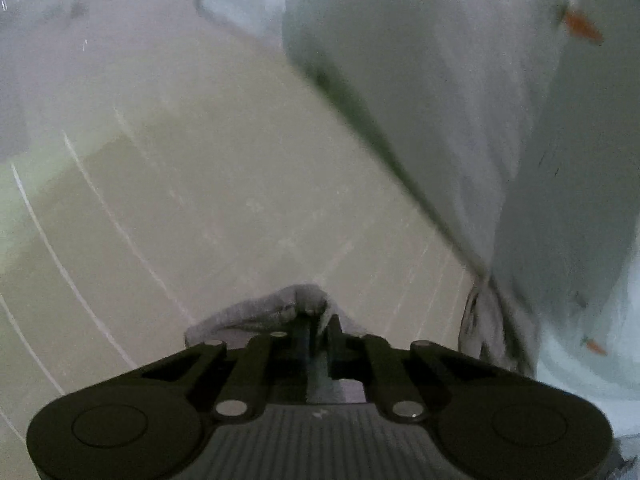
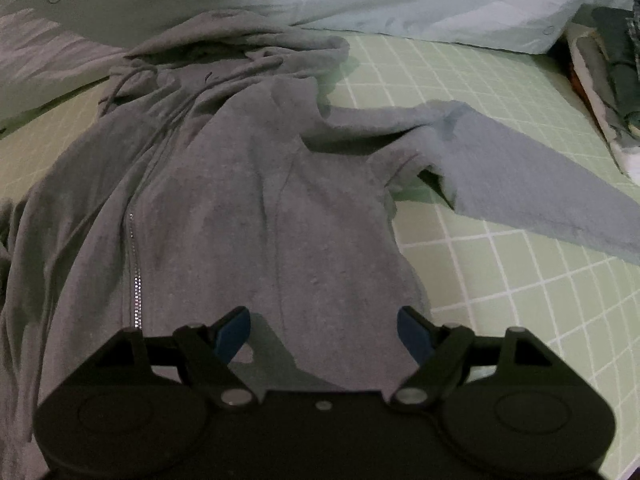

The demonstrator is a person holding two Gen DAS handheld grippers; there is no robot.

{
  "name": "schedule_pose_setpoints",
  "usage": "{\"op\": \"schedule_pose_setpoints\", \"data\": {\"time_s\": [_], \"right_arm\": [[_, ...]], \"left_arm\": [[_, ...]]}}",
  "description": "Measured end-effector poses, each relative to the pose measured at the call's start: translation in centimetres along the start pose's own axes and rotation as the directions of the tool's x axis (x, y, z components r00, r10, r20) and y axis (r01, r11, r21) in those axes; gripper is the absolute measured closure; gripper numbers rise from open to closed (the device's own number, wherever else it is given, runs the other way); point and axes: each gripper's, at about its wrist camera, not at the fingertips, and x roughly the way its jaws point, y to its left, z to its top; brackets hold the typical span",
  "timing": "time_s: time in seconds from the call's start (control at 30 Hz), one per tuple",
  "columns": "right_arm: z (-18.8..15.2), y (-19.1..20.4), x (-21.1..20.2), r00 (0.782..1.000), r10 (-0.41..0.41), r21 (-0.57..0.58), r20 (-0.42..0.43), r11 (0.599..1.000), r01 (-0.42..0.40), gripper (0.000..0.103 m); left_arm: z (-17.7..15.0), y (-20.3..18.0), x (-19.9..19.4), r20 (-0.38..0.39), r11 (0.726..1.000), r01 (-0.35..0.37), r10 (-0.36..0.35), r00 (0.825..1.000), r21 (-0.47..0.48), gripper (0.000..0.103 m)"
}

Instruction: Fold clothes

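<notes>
Left gripper [image 1: 316, 320] clamps grey hoodie [image 2: 248, 208] cloth; right gripper [image 2: 324, 330] wide apart, empty. Step: folding sleeve [image 2: 520, 184]; next probably pinch it.

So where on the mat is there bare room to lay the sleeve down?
Bare green grid mat lies right of the grey zip hoodie, below its outstretched sleeve, and between the hood and the pale sheet. The far right is crowded by stacked folded clothes. The open right gripper hovers over the hem.
</notes>
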Motion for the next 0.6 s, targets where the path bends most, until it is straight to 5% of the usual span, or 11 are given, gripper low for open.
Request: {"op": "schedule_pose_setpoints", "data": {"time_s": [0.1,0.27,0.33,0.47,0.6], "right_arm": [[-0.2,0.1,-0.1,1.0,-0.004,-0.002,-0.002,1.0,0.004,0.022],[-0.2,1.2,0.2,1.0,-0.002,-0.033,-0.005,0.999,0.002,0.022],[-0.2,1.7,0.3,1.0,0.0,-0.049,-0.008,0.999,-0.001,0.022],[-0.4,2.6,0.5,1.0,0.004,-0.085,-0.017,0.996,-0.006,0.022],[-0.6,3.1,0.3,1.0,-0.009,-0.11,-0.016,0.994,0.007,0.022]], "left_arm": [[2.3,0.9,-4.1,0.173,0.997,-0.051,0.04,0.984,0.061,0.101],[4.3,3.1,-10.2,0.415,0.978,-0.18,0.119,0.902,0.11,0.1],[4.2,4.5,-10.6,0.426,0.966,-0.241,0.181,0.886,0.089,0.099],[2.9,7.6,-8.3,0.3,0.927,-0.372,0.343,0.89,0.041,0.083],[1.6,9.6,-7.8,0.25,0.921,-0.388,0.382,0.89,-0.028,0.064]]}}
